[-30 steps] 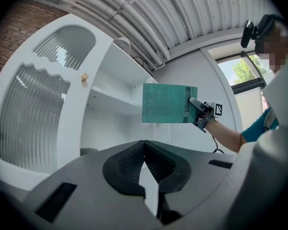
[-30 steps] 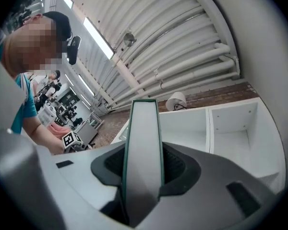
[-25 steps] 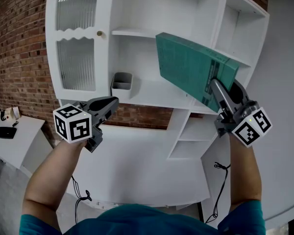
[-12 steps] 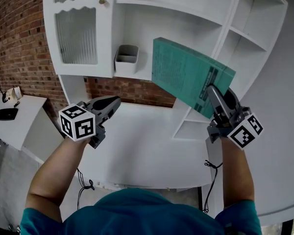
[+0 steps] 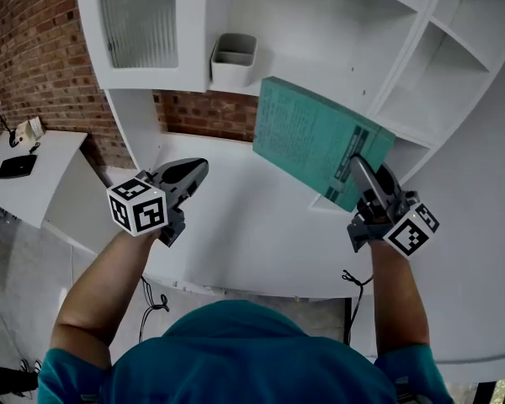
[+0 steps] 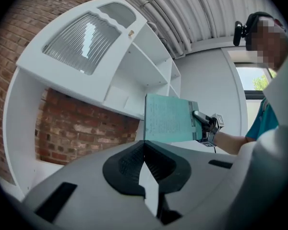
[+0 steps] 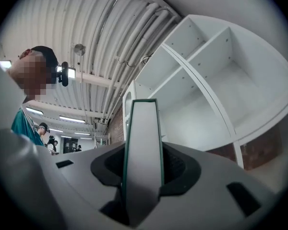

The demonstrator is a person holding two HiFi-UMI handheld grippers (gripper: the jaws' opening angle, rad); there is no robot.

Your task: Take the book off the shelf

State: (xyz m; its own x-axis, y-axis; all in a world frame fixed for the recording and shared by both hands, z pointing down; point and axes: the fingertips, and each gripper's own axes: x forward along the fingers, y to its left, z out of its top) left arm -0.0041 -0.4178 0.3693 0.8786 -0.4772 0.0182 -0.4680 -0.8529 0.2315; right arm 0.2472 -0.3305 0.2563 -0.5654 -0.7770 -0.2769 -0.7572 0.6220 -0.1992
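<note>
The right gripper [image 5: 361, 168] is clamping its jaws on the teal rectangular book [image 5: 316, 133], pinching it by the page edge near one lower corner. The book is therefore hanging free in front of the white shelf unit [image 5: 421, 74] and above the white tabletop [image 5: 252, 242], touching neither as far as the views are showing. The step in hand is looking like bringing it clear of the shelf, and doing that well is mostly resting on the grip. Nearly all of the cover is sticking out beyond the jaws, slanting up and to the left, so its weight is likely levering against the pads, and the book could pivot or slip if the squeeze eases. Keeping the pinch firm and the wrist steady is seeming the safest course, as is watching the far top corner, which is sitting near the small grey bin [image 5: 234, 55] on the shelf ledge. A slow, even path is probably suiting better than a swing. The left gripper [image 5: 198, 168] is carrying nothing, its jaws resting together at the tips, and it could offer support under the free edge. The right forearm [image 5: 396, 301] is reaching up from the lower right, its gripper angling forward and slightly upward. The left forearm [image 5: 101, 284] is extending from the lower left, its gripper pointing level toward the shelf, well apart from the book.
</note>
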